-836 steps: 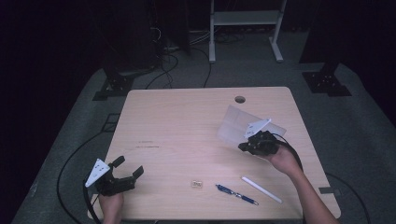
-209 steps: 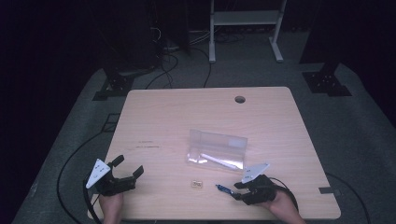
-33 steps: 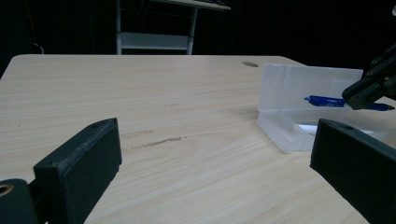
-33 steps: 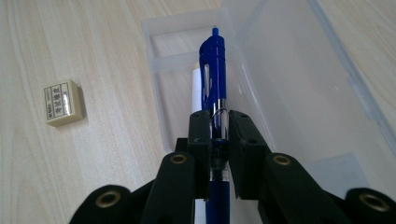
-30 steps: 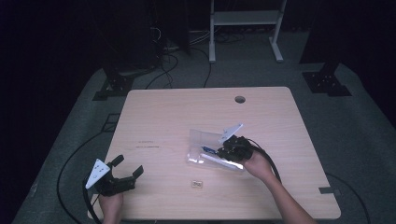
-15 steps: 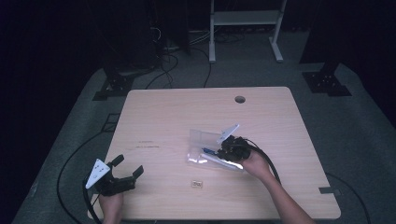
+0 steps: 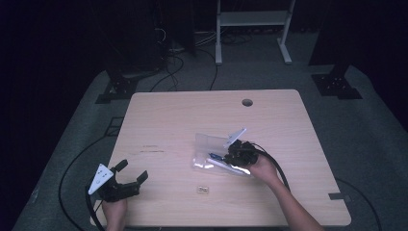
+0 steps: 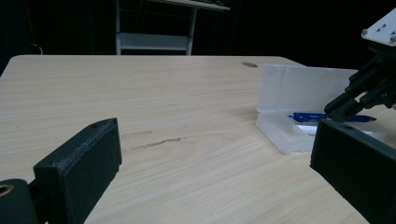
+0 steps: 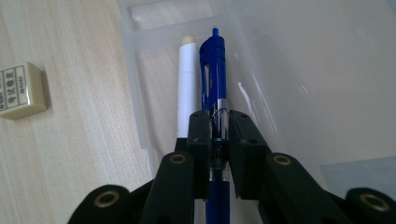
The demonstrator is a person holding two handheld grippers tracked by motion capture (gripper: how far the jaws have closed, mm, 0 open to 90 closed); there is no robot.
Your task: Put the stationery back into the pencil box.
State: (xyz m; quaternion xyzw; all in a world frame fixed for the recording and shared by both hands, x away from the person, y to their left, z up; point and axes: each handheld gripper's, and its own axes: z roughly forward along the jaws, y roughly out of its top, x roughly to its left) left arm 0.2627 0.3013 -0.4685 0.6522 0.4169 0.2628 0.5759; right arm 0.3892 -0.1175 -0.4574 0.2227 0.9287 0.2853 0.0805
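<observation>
A clear plastic pencil case (image 7: 211,143) lies open at the middle of the table, lid raised (image 8: 299,86). My right gripper (image 7: 232,155) is shut on a blue pen (image 9: 213,70), whose tip points into the case tray (image 9: 280,70). Right beside the blue pen, a white pen (image 9: 187,84) lies in the tray. From the left gripper view the blue pen (image 8: 308,116) sits low over the tray, under the right gripper (image 8: 343,109). My left gripper (image 7: 131,172) rests at the table's front left corner, open (image 8: 215,158), with nothing between its jaws.
A small cream eraser (image 7: 203,190) lies on the table in front of the case, left of the tray (image 9: 18,91). A round cable hole (image 7: 247,102) sits near the far edge. Cables trail from both grippers off the front of the wooden table (image 7: 168,125).
Over the last second almost nothing has moved. Since seven seconds ago my right gripper has carried the blue pen from the table's front edge to the case.
</observation>
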